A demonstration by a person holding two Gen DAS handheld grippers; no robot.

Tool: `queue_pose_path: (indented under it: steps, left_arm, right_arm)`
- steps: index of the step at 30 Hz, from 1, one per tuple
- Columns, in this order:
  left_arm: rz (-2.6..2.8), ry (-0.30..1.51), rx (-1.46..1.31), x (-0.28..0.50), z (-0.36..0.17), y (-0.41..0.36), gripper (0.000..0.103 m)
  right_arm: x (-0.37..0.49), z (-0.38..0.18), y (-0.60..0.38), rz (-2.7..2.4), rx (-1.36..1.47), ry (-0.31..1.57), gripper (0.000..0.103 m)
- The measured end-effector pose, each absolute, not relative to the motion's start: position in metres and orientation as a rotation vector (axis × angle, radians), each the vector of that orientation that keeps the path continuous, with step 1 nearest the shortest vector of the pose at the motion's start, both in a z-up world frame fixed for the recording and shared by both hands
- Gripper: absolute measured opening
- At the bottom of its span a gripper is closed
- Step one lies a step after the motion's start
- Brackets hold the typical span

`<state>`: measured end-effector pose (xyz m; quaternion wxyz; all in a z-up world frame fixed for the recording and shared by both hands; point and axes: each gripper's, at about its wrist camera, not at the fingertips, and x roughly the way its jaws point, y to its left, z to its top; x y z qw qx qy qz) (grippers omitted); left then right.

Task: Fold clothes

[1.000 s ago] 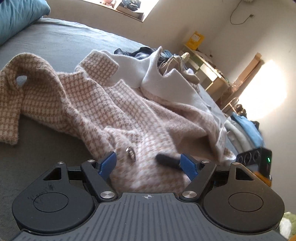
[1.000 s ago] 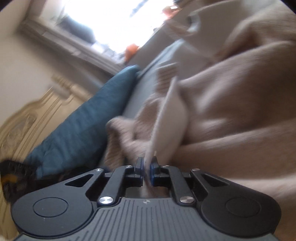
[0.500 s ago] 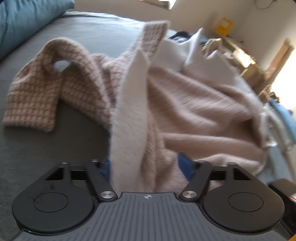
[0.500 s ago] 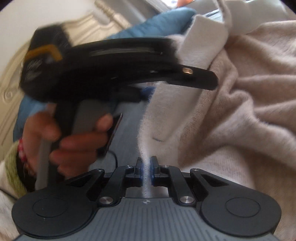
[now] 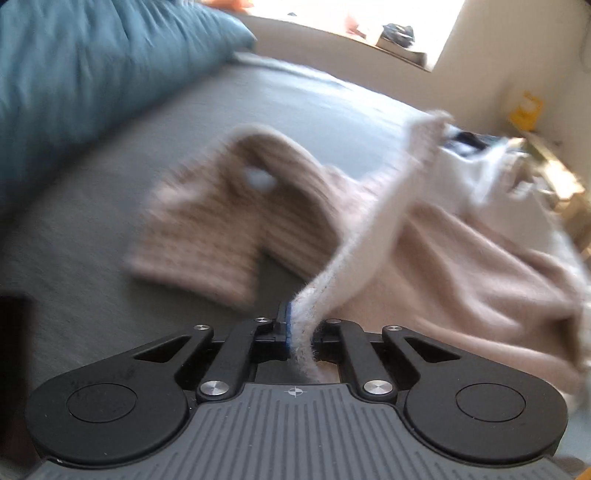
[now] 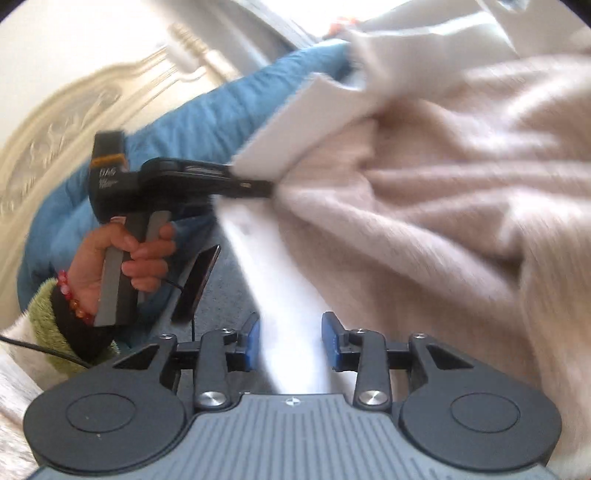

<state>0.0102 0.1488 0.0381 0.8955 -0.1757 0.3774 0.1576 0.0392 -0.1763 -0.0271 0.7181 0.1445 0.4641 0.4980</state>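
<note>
Across the left wrist view, left to right: blue quilt [image 5: 85, 74] filling the upper left; grey bed [image 5: 92, 229] spreading below it; beige checked coat [image 5: 461, 266] sprawled from centre to right edge, one sleeve [image 5: 207, 236] flat on the bed at centre. Left gripper [image 5: 301, 330] at lower centre, just closed, clenched on the coat's white-lined edge [image 5: 373, 229], which rises diagonally toward the upper right. Bright window sill [image 5: 369, 33] at the top, cream wall beside it, something yellow [image 5: 524, 107] at upper right, blurred.

Only in the right wrist view, left to right: carved cream headboard [image 6: 62, 125] at upper left; a hand [image 6: 122, 258] with a beaded bracelet [image 6: 70, 295] and green cuff [image 6: 48, 325], wrapped round the left gripper's handle; a dark phone [image 6: 197, 284] with a cable lying on the bed just beside it. Same quilt [image 6: 236, 110] behind. Left gripper [image 6: 267, 189] seen sideways at centre, biting the coat's edge. Right gripper [image 6: 290, 341] at lower centre, just been opening, released, with a white strip of the coat's lining [image 6: 291, 295] running between the parted blue pads [image 6: 332, 341]; contact not clear through blur. Coat [image 6: 443, 184] bunched across the whole right half.
</note>
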Motion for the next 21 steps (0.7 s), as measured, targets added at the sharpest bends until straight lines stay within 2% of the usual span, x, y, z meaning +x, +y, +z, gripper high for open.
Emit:
queue_pose_path:
  steps: [3, 5, 8, 10, 12, 17, 21]
  left_arm:
    - [0.38, 0.795, -0.381, 0.017, 0.028, 0.162, 0.006]
    - [0.389, 0.845, -0.318, 0.026, 0.011, 0.159, 0.01]
    - [0.387, 0.883, -0.24, 0.027, -0.001, 0.15, 0.023]
    - [0.378, 0.873, -0.22, 0.018, 0.006, 0.148, 0.049]
    - [0.373, 0.863, -0.229, 0.004, 0.015, 0.152, 0.061]
    - [0.373, 0.838, -0.309, -0.035, 0.035, 0.168, 0.069]
    - [0.284, 0.9, -0.437, -0.055, 0.032, 0.17, 0.07]
  right_arm:
    - [0.03, -0.05, -0.201, 1.084, 0.439, 1.121, 0.05]
    - [0.019, -0.063, -0.21, 1.065, 0.457, 1.176, 0.05]
    - [0.009, -0.067, -0.225, 1.059, 0.456, 1.201, 0.05]
    - [0.008, -0.064, -0.244, 1.044, 0.487, 1.18, 0.05]
    - [0.012, -0.066, -0.262, 0.983, 0.533, 1.165, 0.051]
    - [0.013, -0.071, -0.317, 0.81, 0.699, 1.135, 0.051]
    - [0.015, -0.082, -0.345, 0.717, 0.762, 1.138, 0.051]
